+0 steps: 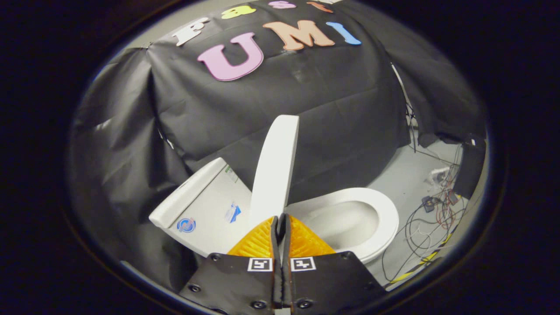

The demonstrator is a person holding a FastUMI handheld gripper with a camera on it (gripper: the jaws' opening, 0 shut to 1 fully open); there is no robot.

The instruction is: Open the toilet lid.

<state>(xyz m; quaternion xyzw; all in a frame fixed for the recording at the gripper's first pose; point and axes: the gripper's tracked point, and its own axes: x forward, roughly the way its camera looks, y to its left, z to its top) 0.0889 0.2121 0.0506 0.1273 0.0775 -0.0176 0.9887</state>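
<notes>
Now, nearest first
Gripper point(280, 217): its two orange fingers point(258, 243) are pressed together, tip to tip, with no gap showing; whether the tips pinch the lid's edge or merely touch it is hard to judge from this angle
Finger markers: each black finger block carries a small square black-and-white code tag, not readable as words
Toilet lid point(275, 168): white, raised nearly upright, its lower edge right at the fingertips, rising away from them toward the tank
Seat and bowl point(372, 210): just beyond the fingers, beside the lid, uncovered and facing up
Tank point(199, 203): on the lid's other side, tilted in this fisheye view, close to the lid but apart from it
Tank stickers: a round blue one point(186, 225) and a blue-and-white one point(232, 213); the printing is too small to read
Cables point(431, 223): a tangle on the grey floor point(400, 173) past the bowl
Step in hand: by my reading the lid is almost fully open; push gently until it leans back past upright and rests, then release slowly so it cannot fall shut
</notes>
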